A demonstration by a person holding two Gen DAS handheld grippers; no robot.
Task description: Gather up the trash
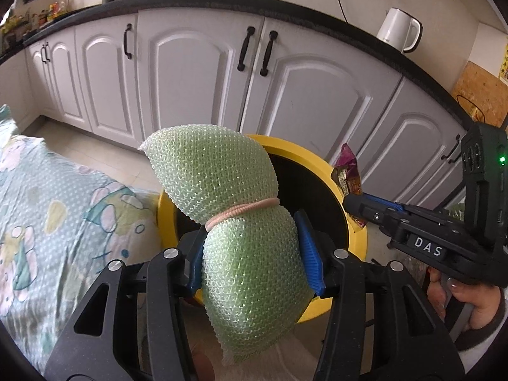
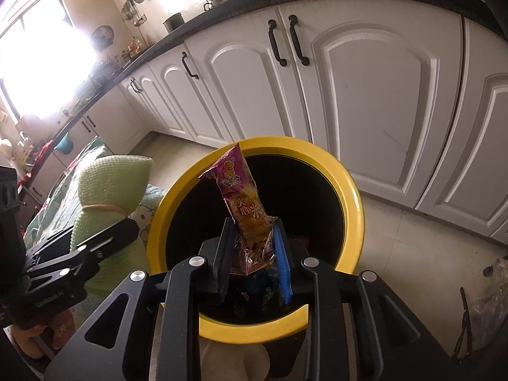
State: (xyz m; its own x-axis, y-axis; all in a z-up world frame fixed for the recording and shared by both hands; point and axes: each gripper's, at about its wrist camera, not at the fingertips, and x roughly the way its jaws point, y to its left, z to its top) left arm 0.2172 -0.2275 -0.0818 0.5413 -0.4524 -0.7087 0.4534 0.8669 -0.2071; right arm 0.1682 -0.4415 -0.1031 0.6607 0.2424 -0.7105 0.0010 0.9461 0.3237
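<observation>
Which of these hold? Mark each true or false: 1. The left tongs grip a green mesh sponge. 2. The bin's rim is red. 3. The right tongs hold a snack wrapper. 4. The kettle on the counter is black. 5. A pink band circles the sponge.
1. True: the left tongs clamp the green mesh sponge.
2. False: the bin has a yellow rim.
3. True: the right tongs hold the snack wrapper above the bin.
4. False: the kettle is white.
5. True: the pink band cinches its middle.
</observation>
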